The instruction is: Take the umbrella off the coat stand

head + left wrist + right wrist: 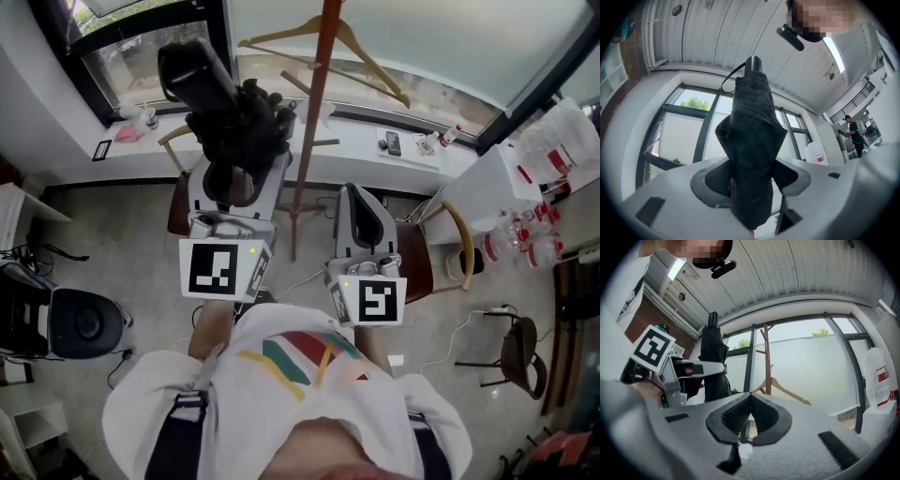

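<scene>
Your left gripper [752, 177] is clamped on the black folded fabric umbrella [752, 136], upright & clear of the reddish-brown wooden coat stand [314, 122], so task's approx. done; right gripper [750, 416] has jaws together, empty.

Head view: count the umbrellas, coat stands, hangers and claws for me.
umbrella: 1
coat stand: 1
hanger: 1
claws: 2 (left claw, right claw)
Total: 5
</scene>
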A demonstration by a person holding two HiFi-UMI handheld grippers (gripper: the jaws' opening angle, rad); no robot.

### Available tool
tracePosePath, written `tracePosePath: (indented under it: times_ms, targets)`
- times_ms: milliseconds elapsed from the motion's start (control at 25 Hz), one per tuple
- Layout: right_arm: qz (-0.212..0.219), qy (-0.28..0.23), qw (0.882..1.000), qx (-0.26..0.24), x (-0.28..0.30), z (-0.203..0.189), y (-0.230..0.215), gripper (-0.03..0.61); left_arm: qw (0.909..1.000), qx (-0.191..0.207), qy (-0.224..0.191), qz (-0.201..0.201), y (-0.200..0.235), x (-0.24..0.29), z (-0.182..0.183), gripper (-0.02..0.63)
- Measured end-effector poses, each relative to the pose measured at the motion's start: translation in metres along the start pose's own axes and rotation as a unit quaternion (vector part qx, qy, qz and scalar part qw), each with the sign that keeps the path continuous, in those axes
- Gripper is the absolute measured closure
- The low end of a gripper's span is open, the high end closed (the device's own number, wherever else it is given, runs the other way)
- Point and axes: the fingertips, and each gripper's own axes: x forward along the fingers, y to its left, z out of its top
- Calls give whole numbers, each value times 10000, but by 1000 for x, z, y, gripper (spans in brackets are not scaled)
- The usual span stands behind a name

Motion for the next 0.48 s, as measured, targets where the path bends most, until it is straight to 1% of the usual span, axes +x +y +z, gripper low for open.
tracePosePath:
  times_ms: [120, 280, 480]
  targets:
    - [-15, -28, 10000, -60, 1, 1, 2, 578, 10000, -8, 0, -5, -7, -8, -14, 365]
    - [-111, -63, 9999, -31, 3, -1, 0, 578, 9998, -165, 3, -77, -16, -15, -33, 365]
    - [-205, -54, 9998, -25, 1, -6, -3, 578, 9989, -380, 223, -186, -27, -25, -61, 365]
